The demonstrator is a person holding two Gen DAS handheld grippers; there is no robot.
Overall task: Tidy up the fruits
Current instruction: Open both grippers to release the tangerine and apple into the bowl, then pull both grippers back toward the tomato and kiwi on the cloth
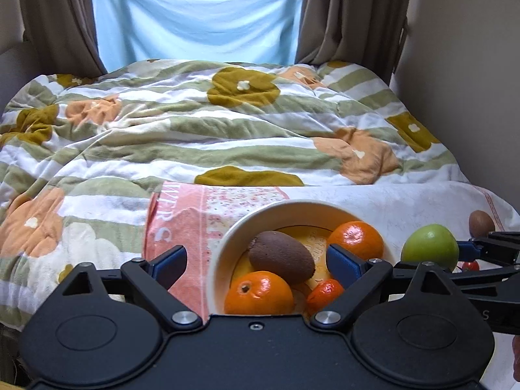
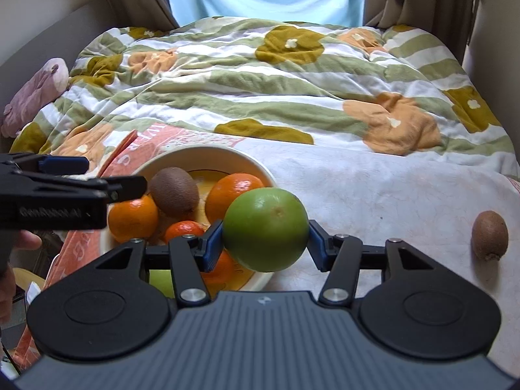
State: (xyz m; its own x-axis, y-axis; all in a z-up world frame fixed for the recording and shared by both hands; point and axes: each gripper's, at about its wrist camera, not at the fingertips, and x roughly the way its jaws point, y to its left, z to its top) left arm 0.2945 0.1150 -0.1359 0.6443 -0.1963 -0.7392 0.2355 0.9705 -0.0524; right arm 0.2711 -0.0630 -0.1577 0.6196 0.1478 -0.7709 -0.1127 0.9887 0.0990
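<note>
Now left gripper [image 1: 256, 261] fingers spread over bowl [image 2: 260, 169] rim, right gripper [image 2: 266, 239] pinching green fruit [image 2: 266, 229], seemingly apple.

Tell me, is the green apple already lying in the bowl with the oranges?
No: the green apple is clamped between the right gripper's blue pads, held above the bowl's near rim.

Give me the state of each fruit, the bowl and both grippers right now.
Left gripper: open, empty, over the bowl.
Right gripper: shut on the green apple.
Green apple: held above the bowl's near rim.
Bowl: upright on the pink towel, holding fruit.
Kiwi in bowl: lying on the oranges.
Three oranges: resting in the bowl.
Loose kiwi: lying on the white cloth, outside the bowl.
</note>
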